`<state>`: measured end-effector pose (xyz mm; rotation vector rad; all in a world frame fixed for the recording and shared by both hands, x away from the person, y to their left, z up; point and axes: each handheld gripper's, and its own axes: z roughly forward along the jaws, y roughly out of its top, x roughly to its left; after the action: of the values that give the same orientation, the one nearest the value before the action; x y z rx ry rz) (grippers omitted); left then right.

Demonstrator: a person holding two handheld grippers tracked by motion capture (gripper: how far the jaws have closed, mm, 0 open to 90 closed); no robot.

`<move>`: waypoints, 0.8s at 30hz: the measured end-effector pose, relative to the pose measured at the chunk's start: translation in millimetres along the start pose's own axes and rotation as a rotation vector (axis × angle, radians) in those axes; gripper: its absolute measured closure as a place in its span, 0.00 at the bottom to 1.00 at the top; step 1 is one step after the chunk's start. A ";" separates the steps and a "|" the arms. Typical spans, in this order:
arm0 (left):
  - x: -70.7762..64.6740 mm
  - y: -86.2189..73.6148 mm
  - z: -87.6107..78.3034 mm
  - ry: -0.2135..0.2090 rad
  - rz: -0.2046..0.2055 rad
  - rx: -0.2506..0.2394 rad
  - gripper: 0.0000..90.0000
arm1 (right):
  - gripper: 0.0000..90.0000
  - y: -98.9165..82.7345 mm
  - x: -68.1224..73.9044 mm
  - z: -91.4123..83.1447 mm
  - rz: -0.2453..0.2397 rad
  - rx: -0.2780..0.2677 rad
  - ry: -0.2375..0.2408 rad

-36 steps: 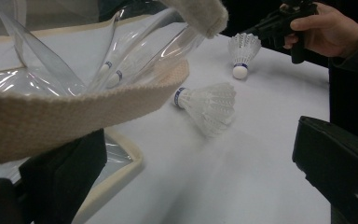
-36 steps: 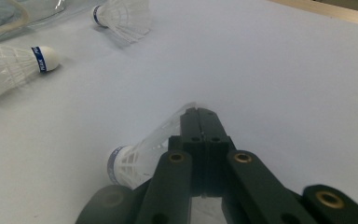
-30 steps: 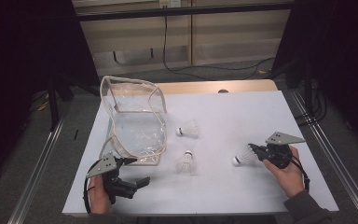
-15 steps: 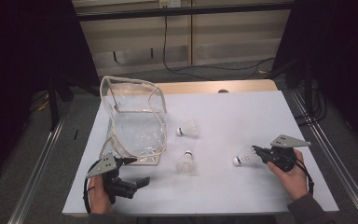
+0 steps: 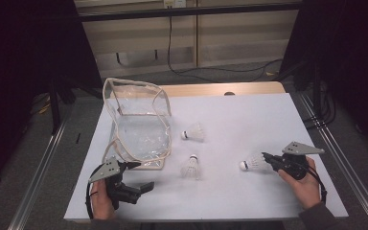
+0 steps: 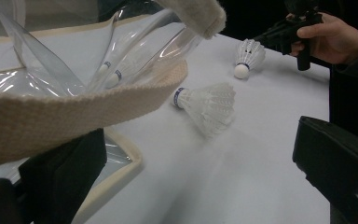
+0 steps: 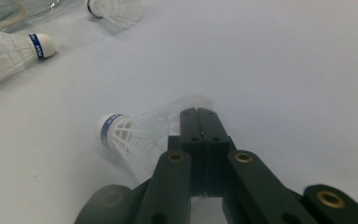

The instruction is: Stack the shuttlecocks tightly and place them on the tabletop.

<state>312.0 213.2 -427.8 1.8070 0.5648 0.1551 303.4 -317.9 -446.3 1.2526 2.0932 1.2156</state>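
Observation:
A clear plastic bag (image 5: 134, 120) with a cream fabric rim (image 6: 74, 112) stands open at the table's left. Three white shuttlecocks lie on the white tabletop: one beside the bag (image 5: 194, 134), one in the middle (image 5: 190, 167) (image 6: 207, 105), and one to the right (image 5: 251, 163) (image 7: 130, 135). My right gripper (image 5: 265, 155) (image 7: 198, 112) is shut, its tips pinching the feather rim of the right shuttlecock. My left gripper (image 5: 143, 175) (image 6: 200, 154) is open wide at the bag's near corner. The fabric rim crosses in front of its left jaw.
The white tabletop (image 5: 249, 115) ends in a wooden strip at the back, with metal rails along both sides. Dark cables lie on the floor behind it. A hand holding the right gripper (image 6: 270, 37) shows far off in the left gripper view.
The right gripper has drifted slightly right and toward the near edge. The left gripper and the bag have stayed put.

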 end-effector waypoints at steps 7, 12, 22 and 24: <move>-0.1 0.1 0.4 -0.001 0.001 0.003 0.03 | 1.00 -1.4 -3.7 -4.9 0.013 0.001 -0.006; -0.1 0.2 0.4 -0.002 0.001 0.003 0.03 | 1.00 0.8 -4.8 -9.3 0.012 -0.008 -0.011; -0.8 0.6 1.1 -0.005 -0.001 0.000 0.03 | 1.00 10.5 -8.5 -21.9 0.028 -0.025 -0.016; -0.8 0.8 1.4 -0.004 0.000 0.002 0.03 | 1.00 12.1 -8.9 -23.5 0.028 -0.028 -0.015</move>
<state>312.1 211.5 -427.3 1.8085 0.5626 0.1513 297.4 -334.0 -424.3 1.2793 2.0476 1.2394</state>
